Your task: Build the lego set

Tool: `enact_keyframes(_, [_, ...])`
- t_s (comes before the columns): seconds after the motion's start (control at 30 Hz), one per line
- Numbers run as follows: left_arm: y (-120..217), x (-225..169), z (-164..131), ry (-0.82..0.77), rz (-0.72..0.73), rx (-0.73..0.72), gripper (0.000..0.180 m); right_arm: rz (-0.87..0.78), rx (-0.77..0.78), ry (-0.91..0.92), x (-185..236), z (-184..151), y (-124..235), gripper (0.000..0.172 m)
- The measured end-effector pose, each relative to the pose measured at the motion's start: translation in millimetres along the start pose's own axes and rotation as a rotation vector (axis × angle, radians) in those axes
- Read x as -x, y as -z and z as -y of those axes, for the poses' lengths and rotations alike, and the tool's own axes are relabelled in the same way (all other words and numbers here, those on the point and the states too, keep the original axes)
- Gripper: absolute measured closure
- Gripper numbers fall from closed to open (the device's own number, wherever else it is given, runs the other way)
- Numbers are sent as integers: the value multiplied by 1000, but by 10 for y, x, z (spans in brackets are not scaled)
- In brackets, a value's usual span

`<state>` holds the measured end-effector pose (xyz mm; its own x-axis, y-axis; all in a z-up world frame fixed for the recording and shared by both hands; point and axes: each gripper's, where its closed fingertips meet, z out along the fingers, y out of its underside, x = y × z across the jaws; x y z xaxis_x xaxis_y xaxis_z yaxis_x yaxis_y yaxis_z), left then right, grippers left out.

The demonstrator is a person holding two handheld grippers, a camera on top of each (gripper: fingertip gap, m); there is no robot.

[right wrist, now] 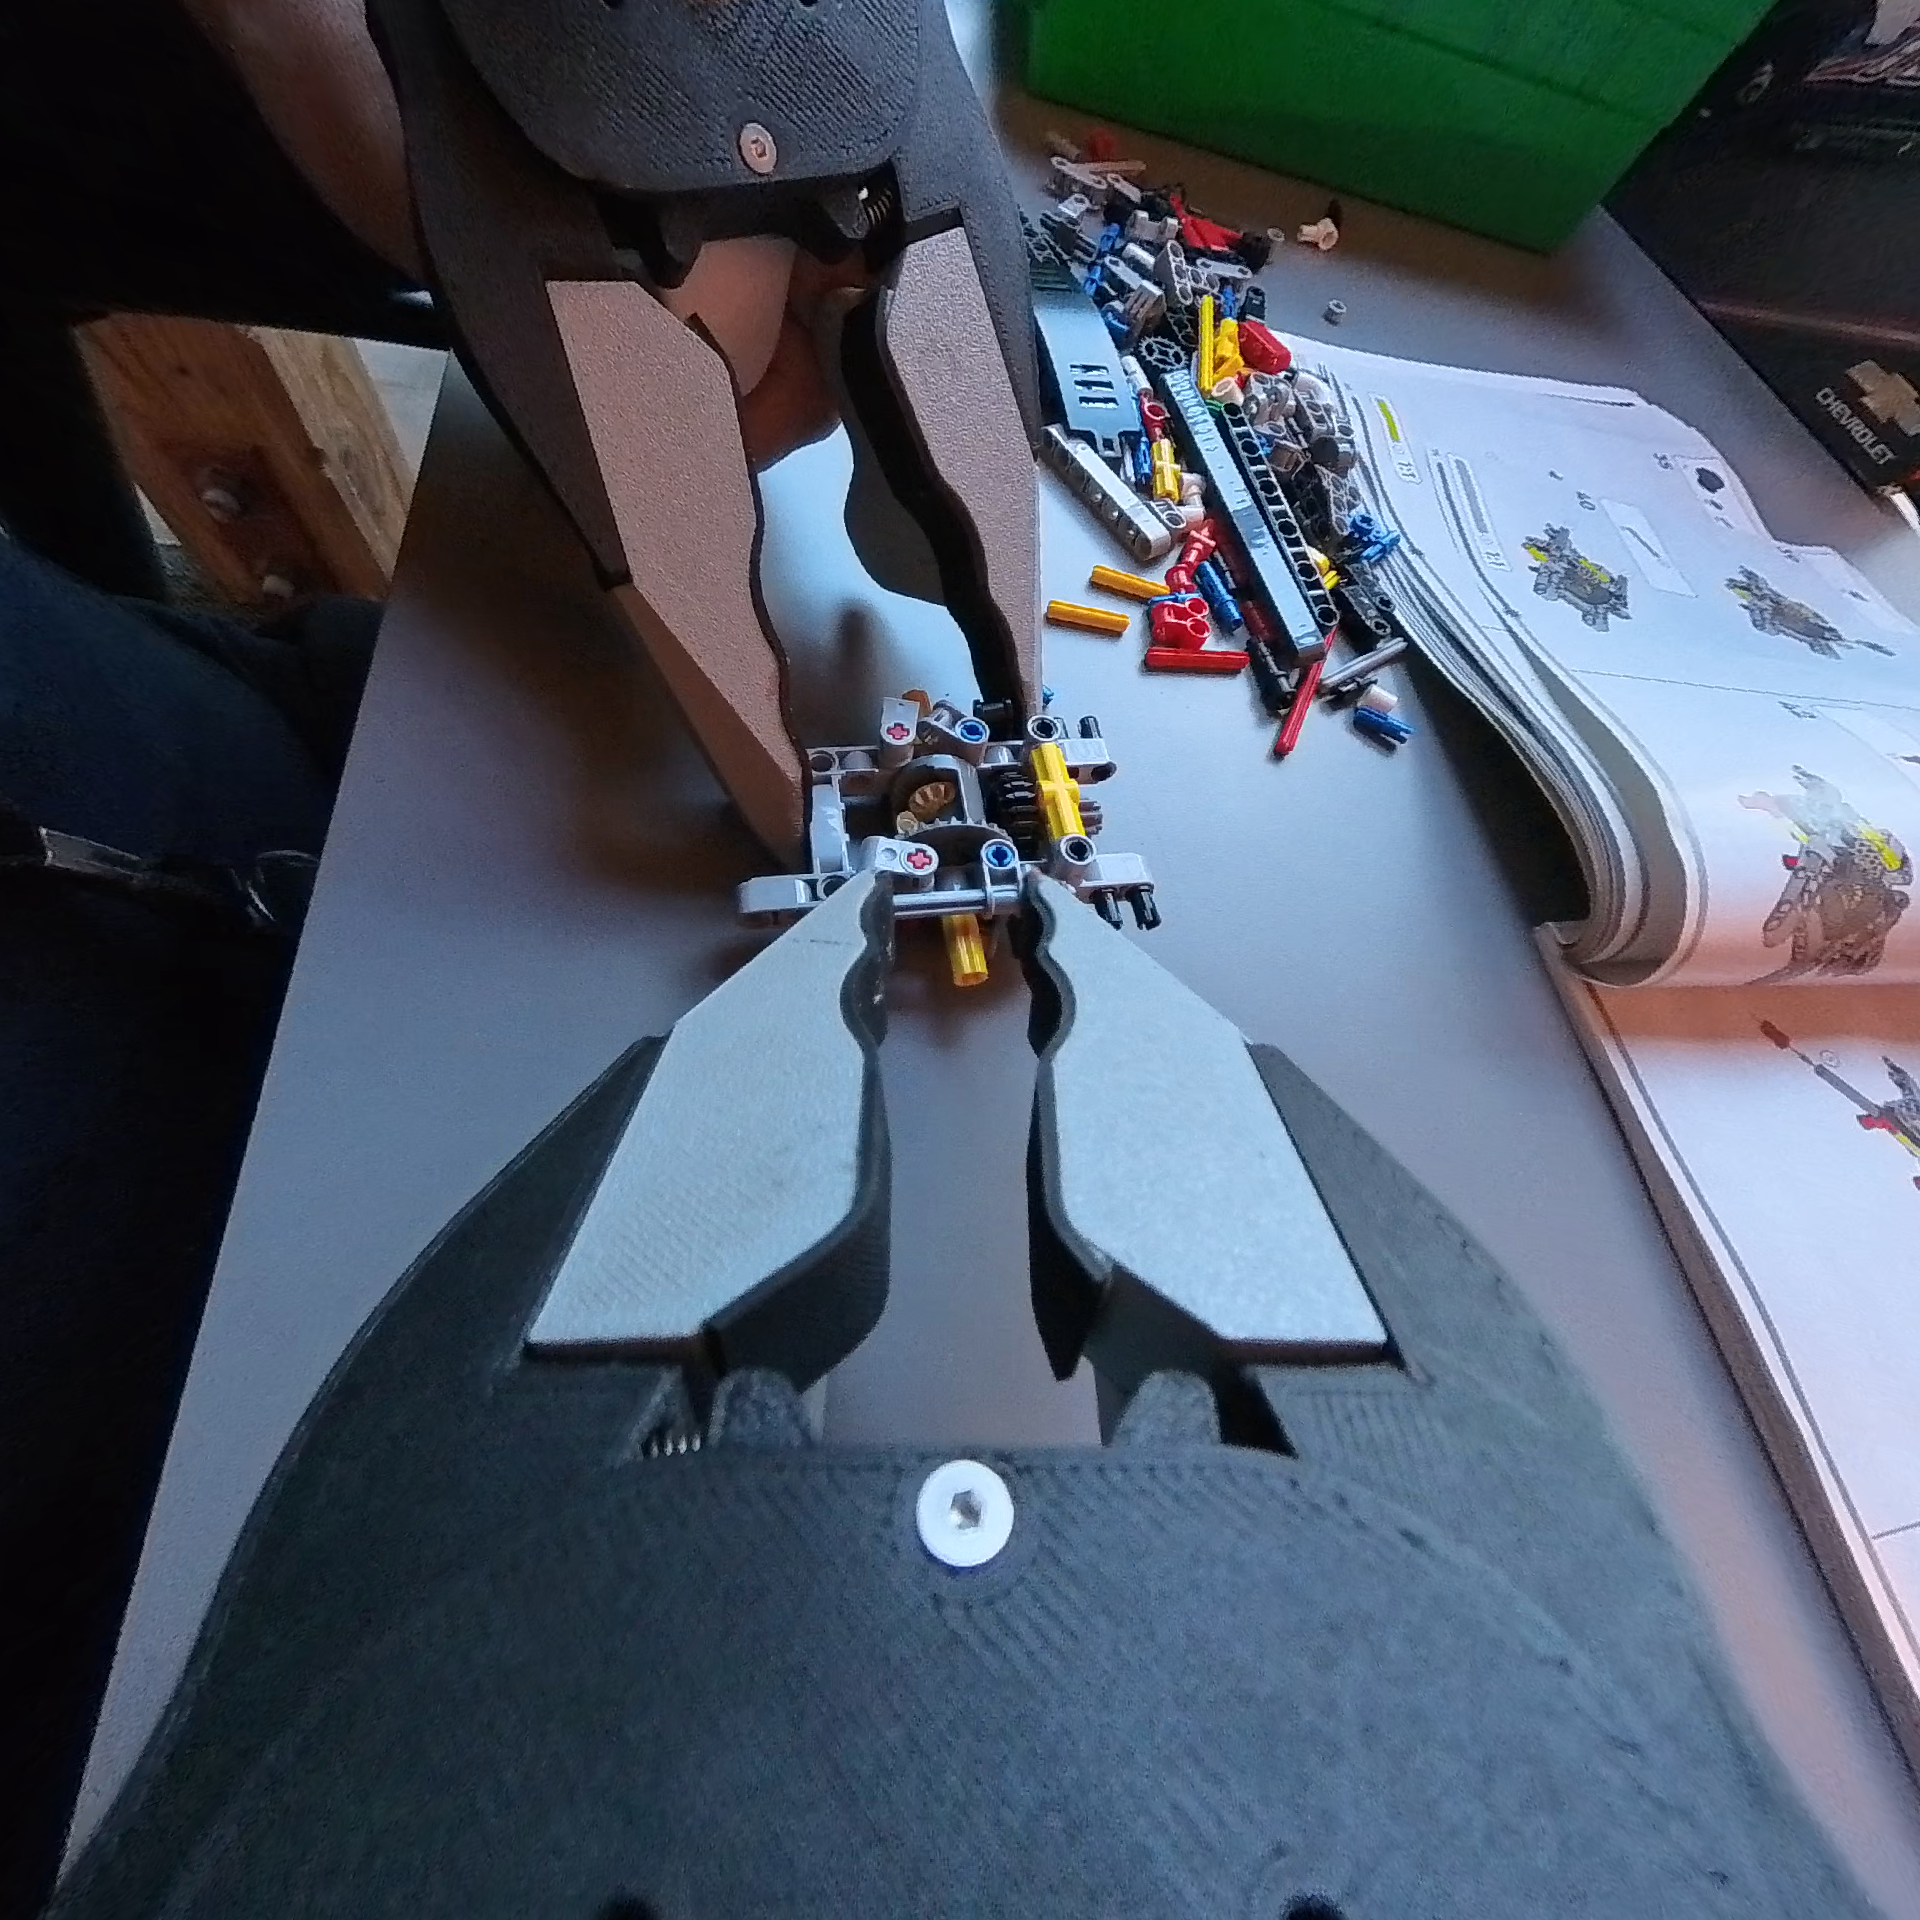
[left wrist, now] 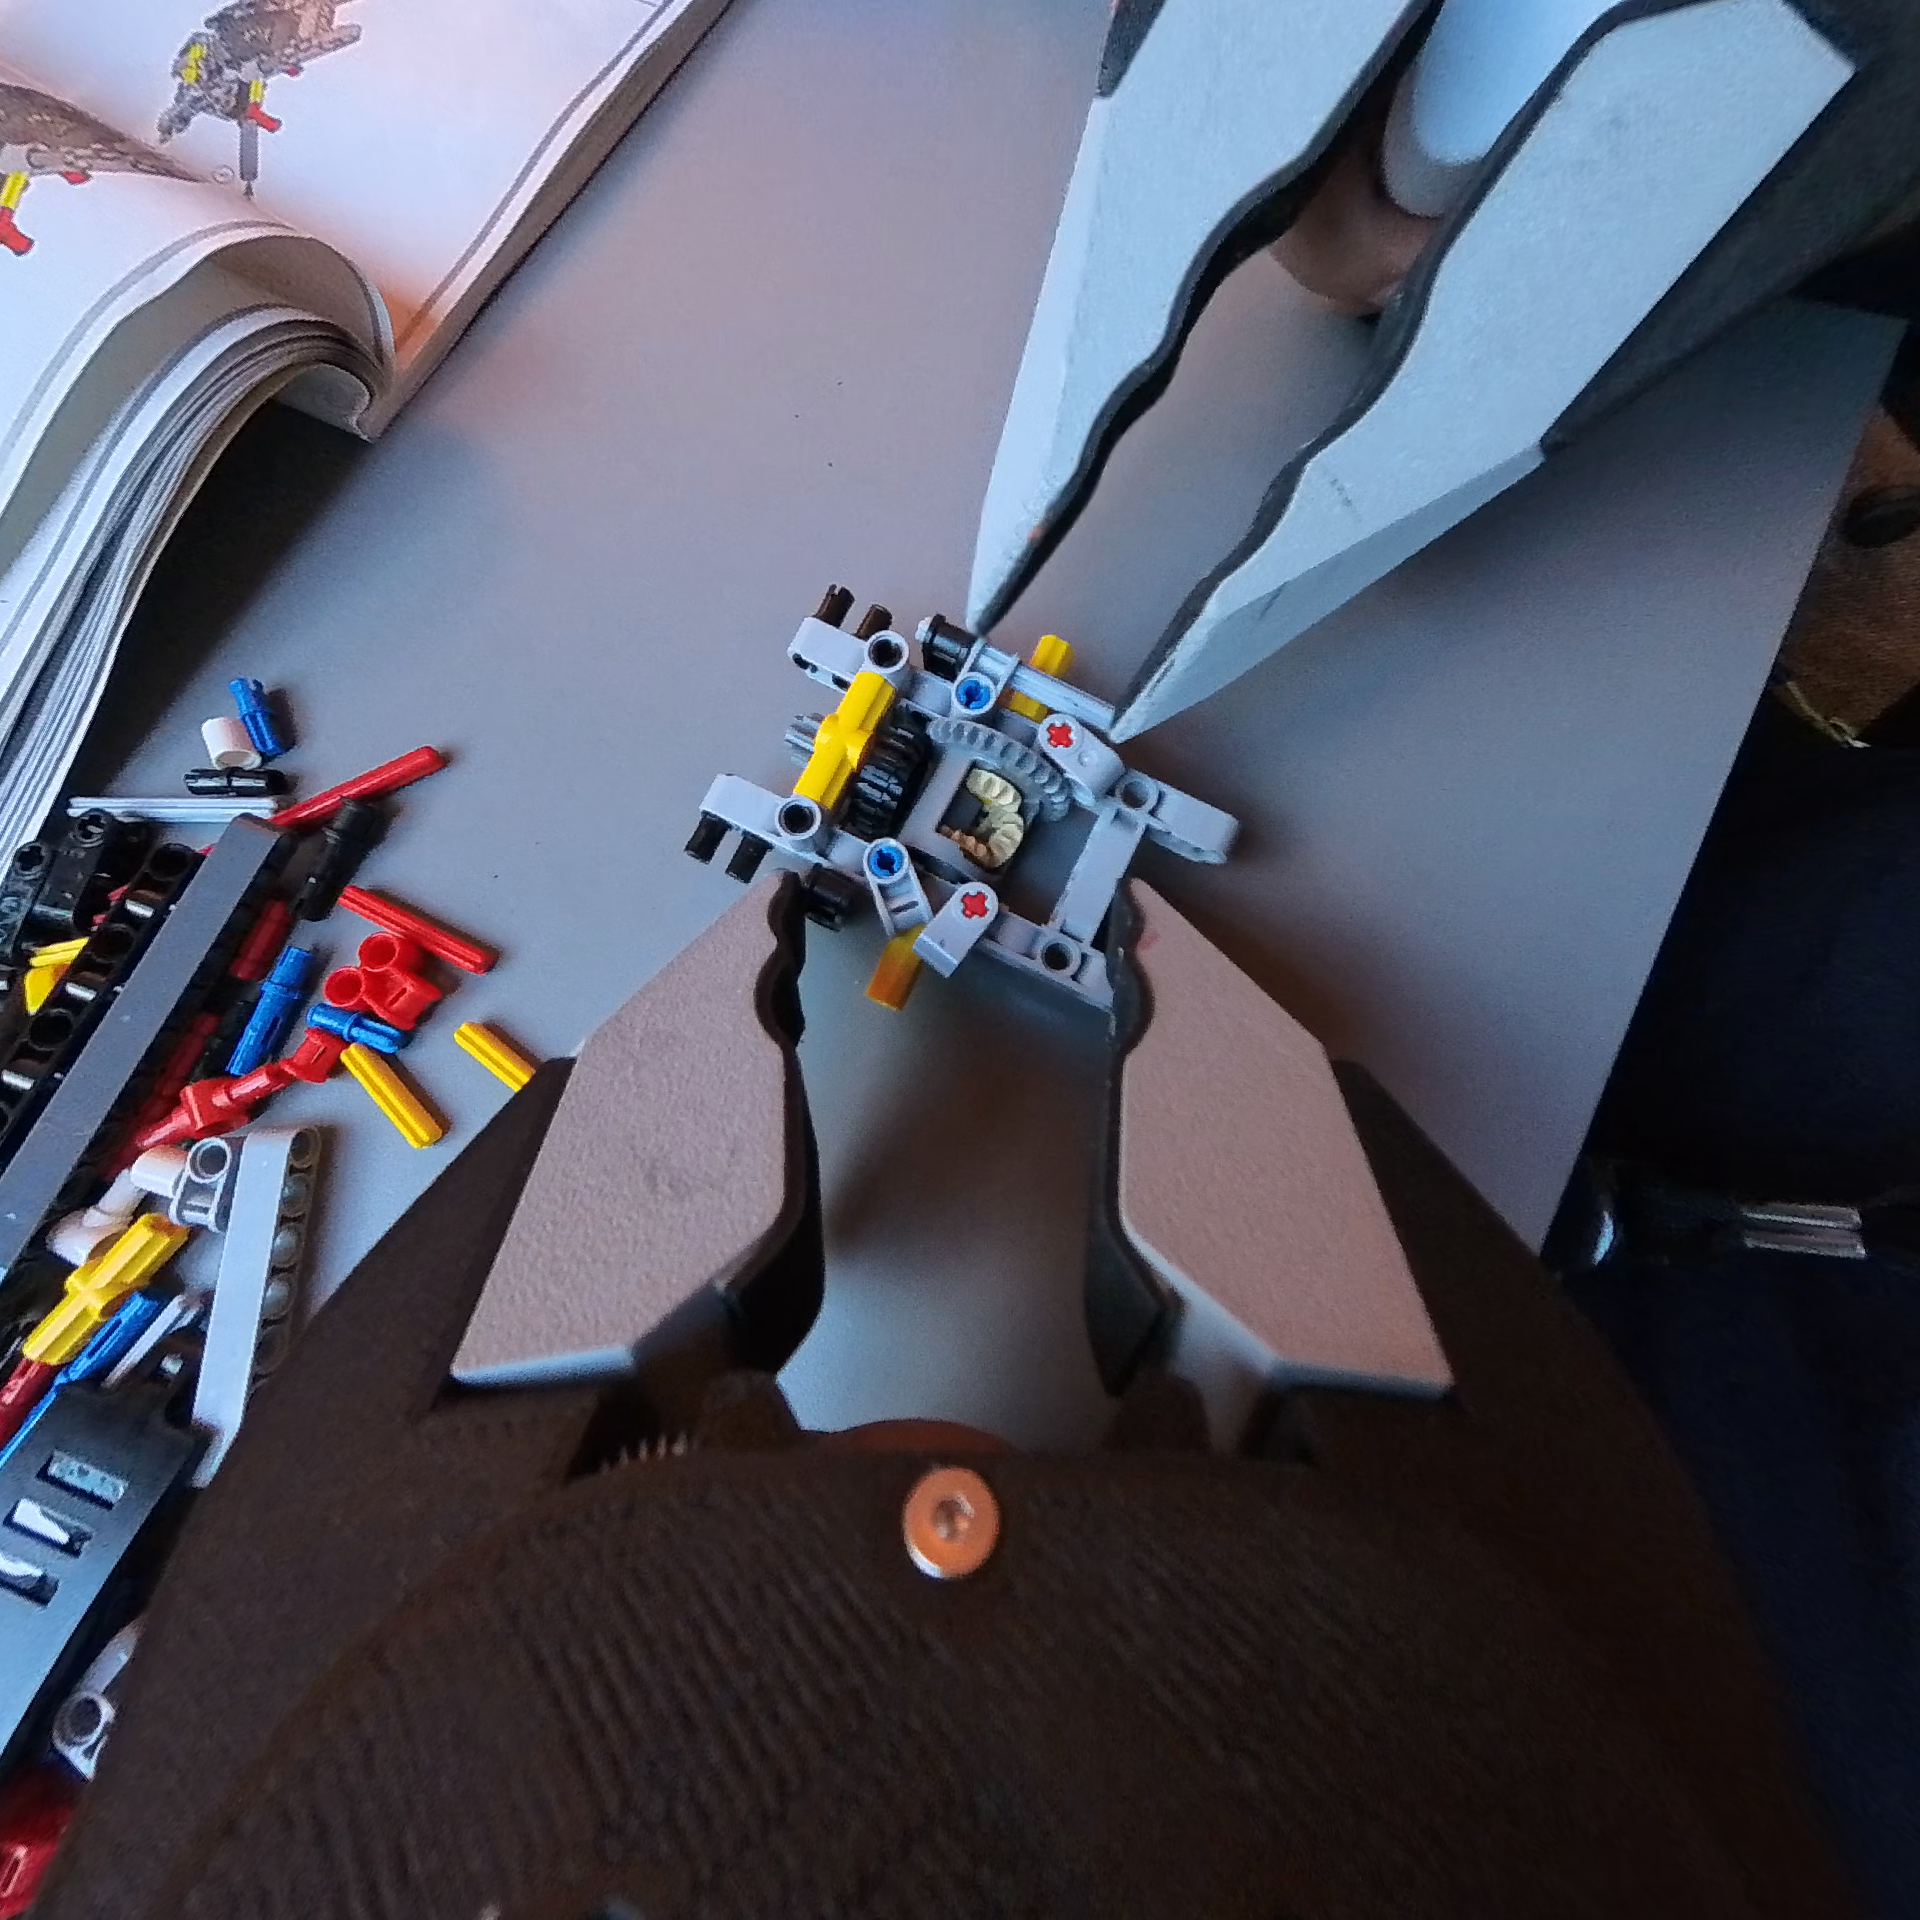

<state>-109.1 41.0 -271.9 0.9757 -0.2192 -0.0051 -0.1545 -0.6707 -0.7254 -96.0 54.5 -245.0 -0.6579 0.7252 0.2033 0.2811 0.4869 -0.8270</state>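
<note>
Right wrist view: right claw (right wrist: pixel 956 904) pinching model (right wrist: pixel 935 821) axle, left claw (right wrist: pixel 904 769) bracing frame widely, steadying it on surface (right wrist: pixel 1351 1039).

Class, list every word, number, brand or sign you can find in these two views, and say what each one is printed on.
I do not copy writing out; here is where it stands.
Black box: white lettering and a brand emblem, legible.
Open instruction booklet: small printed numbers beside the diagrams, mostly too small to read.
Long dark beam: pale lettering, blurred.
Green bin: none visible.
</note>
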Motion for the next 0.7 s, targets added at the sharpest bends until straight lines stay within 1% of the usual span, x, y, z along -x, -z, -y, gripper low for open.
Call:
enact_keyframes(0.33, [-1,0,1,5,-4,0,123,38,2,-33,10,-16,9,148])
enact_keyframes(0.4, [0,-2,0,4,-5,0,123,60,42,-46,21,-86,0,150])
enact_keyframes(0.47, [-4,-24,2,-14,-8,0,123,85,157,-40,61,-245,-66,152])
enact_keyframes(0.57, [-3,-23,3,-3,-16,0,123,55,151,-1,59,-232,-58,152])
enact_keyframes(0.7, [-3,-16,4,1,-15,-1,123,72,132,-15,56,-217,-34,148])
